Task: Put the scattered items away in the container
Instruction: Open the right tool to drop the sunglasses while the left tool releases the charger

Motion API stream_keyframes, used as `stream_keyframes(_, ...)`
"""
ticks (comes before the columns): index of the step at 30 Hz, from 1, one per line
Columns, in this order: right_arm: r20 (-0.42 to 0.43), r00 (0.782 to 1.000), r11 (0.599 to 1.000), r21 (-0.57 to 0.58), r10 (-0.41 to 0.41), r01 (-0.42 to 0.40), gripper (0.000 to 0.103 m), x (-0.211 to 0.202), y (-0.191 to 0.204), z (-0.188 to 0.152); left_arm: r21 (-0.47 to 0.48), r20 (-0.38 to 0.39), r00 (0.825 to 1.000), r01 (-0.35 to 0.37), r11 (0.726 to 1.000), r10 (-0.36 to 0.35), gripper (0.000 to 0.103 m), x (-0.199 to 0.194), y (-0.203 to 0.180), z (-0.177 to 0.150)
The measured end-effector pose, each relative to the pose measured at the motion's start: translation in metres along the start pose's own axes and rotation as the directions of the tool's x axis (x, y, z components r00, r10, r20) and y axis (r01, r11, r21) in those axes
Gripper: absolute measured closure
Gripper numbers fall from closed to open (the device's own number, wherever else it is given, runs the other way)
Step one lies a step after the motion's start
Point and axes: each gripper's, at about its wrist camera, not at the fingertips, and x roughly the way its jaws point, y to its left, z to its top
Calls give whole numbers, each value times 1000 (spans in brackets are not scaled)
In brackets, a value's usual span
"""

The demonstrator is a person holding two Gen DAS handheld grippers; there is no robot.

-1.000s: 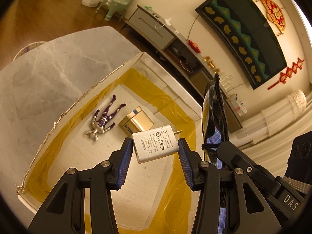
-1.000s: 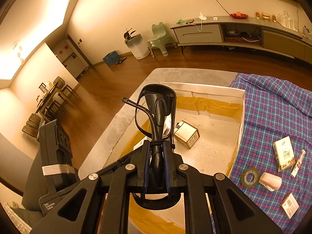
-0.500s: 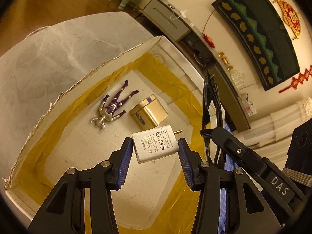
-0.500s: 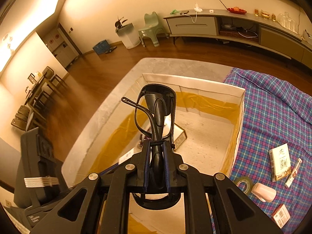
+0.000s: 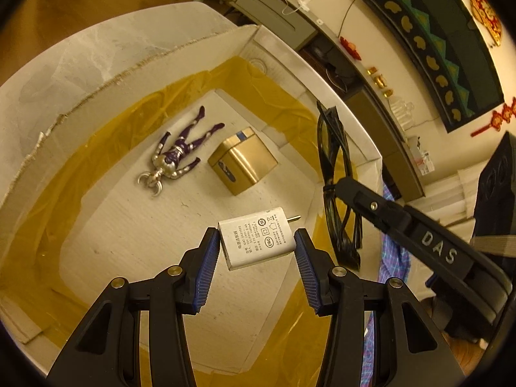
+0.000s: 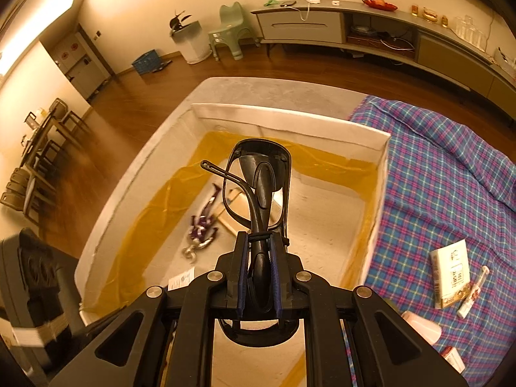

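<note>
The cardboard box (image 5: 351,119) lies under both grippers. The left gripper (image 5: 257,245) fingers pinch a white charger (image 5: 256,242) over its floor, ready to drop; the right gripper (image 6: 259,258) fingers clamp folded black glasses (image 6: 261,190) above it too.

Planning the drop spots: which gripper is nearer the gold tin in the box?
Hard to call. The left gripper, holding the charger, hovers short of the gold tin; the right gripper, holding glasses, hangs beside it.

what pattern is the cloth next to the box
The cloth is a blue plaid with pink and pale lines, clearest in the right wrist view, beside the box.
</note>
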Motion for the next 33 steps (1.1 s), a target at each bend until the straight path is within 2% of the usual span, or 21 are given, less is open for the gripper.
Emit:
stream_keyframes(3,-14,1000,1000,-4,-27,27,89,5,-3,4,-10,-5,1000,-12,1000,12,53,-1,-1,-1)
stream_keyframes(6,-32,999,999,-8,-39,39,88,10,-5,5,-46,-42,999,2,999,-4,53,1,4,-1)
stream_keyframes(10,-20,1000,1000,24,-2,3,80,7,-12,4,-37,-47,999,11,999,-13,52,-6,0,-2)
stream_keyframes(16,17,999,999,38,28,-29,79,-11,-9,-2,-29,-53,998,26,999,-28,52,-16,-7,-7)
stream_keyframes(23,59,993,994,23,104,-105,79,-52,0,-21,11,-15,999,41,999,-41,52,-40,-19,-17)
stream_keyframes(27,78,986,989,-7,149,-149,74,-77,4,-39,38,3,998,55,998,-55,52,-52,-26,-25)
stream_keyframes(33,89,981,985,-40,172,-169,73,-104,9,-63,93,58,997,49,994,-55,52,-68,-38,-42)
